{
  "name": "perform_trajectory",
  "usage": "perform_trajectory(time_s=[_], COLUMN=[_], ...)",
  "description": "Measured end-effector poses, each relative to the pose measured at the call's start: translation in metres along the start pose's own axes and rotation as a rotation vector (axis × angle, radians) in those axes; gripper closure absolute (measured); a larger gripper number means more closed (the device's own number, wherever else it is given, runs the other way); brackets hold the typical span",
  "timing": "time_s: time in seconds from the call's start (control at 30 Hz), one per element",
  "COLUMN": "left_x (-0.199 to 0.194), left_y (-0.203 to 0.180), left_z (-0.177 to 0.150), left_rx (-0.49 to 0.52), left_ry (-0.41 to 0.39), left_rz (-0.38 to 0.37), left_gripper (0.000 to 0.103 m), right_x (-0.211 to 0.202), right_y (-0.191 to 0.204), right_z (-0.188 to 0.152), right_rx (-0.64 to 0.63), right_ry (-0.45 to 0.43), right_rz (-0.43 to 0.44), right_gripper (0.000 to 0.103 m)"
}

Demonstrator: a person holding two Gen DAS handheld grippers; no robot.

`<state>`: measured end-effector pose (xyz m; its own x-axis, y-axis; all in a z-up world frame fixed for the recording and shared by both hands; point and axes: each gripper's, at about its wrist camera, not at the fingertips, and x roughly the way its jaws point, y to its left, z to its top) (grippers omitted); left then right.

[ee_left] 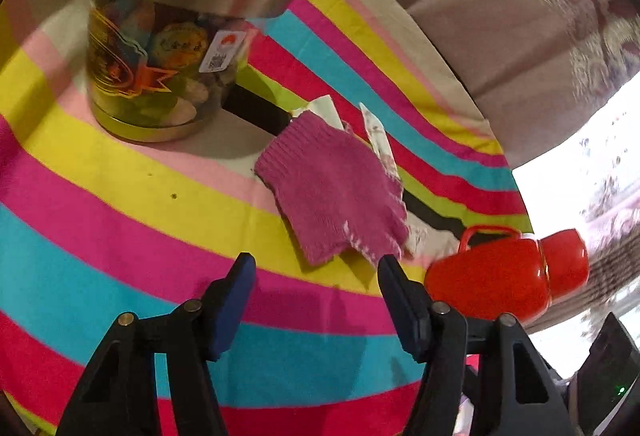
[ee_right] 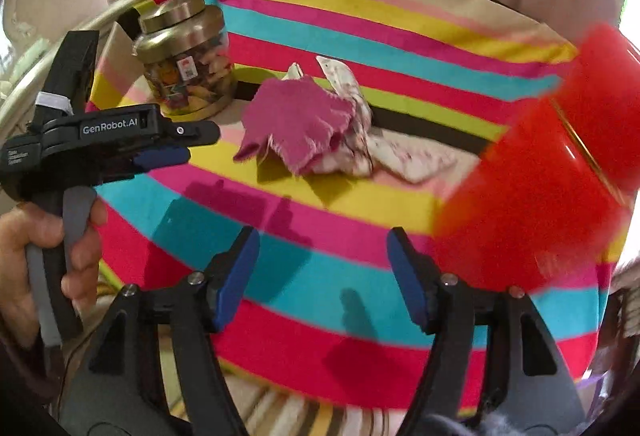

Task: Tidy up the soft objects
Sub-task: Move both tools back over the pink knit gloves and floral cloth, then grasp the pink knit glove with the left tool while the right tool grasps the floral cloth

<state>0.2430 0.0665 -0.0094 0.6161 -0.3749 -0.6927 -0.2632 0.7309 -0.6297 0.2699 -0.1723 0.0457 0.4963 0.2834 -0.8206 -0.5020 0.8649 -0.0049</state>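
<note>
A magenta knitted cloth [ee_left: 336, 187] lies crumpled on the striped tablecloth [ee_left: 120, 228], on top of a white patterned cloth [ee_left: 426, 238]. My left gripper [ee_left: 316, 270] hovers just short of the magenta cloth's near edge, open, with nothing between its blue pads. In the right wrist view the magenta cloth [ee_right: 296, 119] and the white cloth [ee_right: 404, 155] sit mid-table. My right gripper [ee_right: 323, 242] is open and empty over the near stripes, well short of them. The left gripper [ee_right: 202, 144], held by a hand [ee_right: 36, 236], comes in from the left.
A clear jar with a gold lid [ee_left: 160, 75] [ee_right: 188, 63] stands behind and left of the cloths. A red flask with a handle [ee_left: 508, 272] [ee_right: 540, 187] lies at the right, close to both grippers. Curtains hang behind the round table [ee_right: 320, 320].
</note>
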Motion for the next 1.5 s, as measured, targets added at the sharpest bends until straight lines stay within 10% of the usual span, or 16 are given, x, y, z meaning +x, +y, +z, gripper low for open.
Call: perform_trajectory(time_s=[0.4,0.63,1.5], left_x=[0.067,0.091,-0.006], left_y=[-0.013,-0.023,-0.002], left_z=[0.042,0.039,0.032], left_rx=[0.005,0.139,0.132], left_ry=[0.002,0.026,-0.175], left_rz=[0.058,0.110,0.159], left_gripper=[0.044,0.095,0.096], right_x=[0.044,0.063,0.116], right_y=[-0.015,-0.016,-0.018], right_z=[0.038,0.035,0.052], right_rx=[0.084,0.086,0.016], right_ry=[0.003,0.035,0.043], right_rz=[-0.044,-0.046,-0.067], right_gripper=[0.029,0.029,0.026])
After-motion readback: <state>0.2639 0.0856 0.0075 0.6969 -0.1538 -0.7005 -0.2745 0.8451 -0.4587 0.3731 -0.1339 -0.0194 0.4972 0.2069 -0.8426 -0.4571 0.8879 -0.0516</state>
